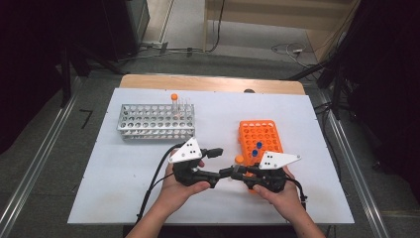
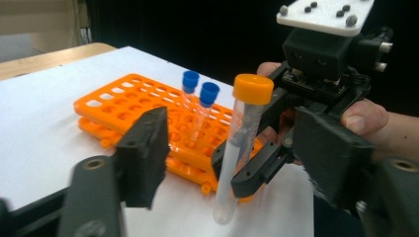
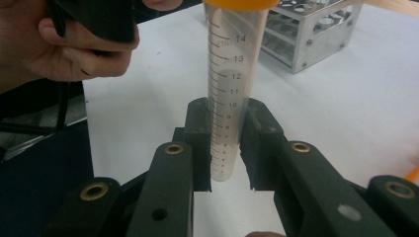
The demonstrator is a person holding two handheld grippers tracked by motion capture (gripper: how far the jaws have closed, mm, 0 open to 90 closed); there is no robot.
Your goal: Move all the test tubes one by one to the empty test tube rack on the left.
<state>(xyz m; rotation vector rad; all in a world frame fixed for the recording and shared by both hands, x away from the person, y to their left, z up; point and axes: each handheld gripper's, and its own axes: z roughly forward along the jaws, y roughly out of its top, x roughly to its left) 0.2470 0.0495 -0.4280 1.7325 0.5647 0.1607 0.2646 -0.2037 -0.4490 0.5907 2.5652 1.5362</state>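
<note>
The right hand-held gripper (image 3: 225, 143) clamps the tube (image 2: 237, 148) low down, upright above the bench (image 1: 124, 163). The left hand-held gripper (image 2: 232, 163) is spread around it (pads not touching): close squarely under the orange cap (image 2: 253, 89) before the 2 part.

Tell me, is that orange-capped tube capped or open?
Capped. The orange-capped tube has its orange cap on top, and the right claw holds it upright by its lower part.

Two black handheld grippers, left gripper (image 1: 216, 177), right gripper (image 1: 236, 173), white three-cornered plates with black dots and silver screws, brass pivot bushings on the jaws, black cables trailing, bare forearms
</note>
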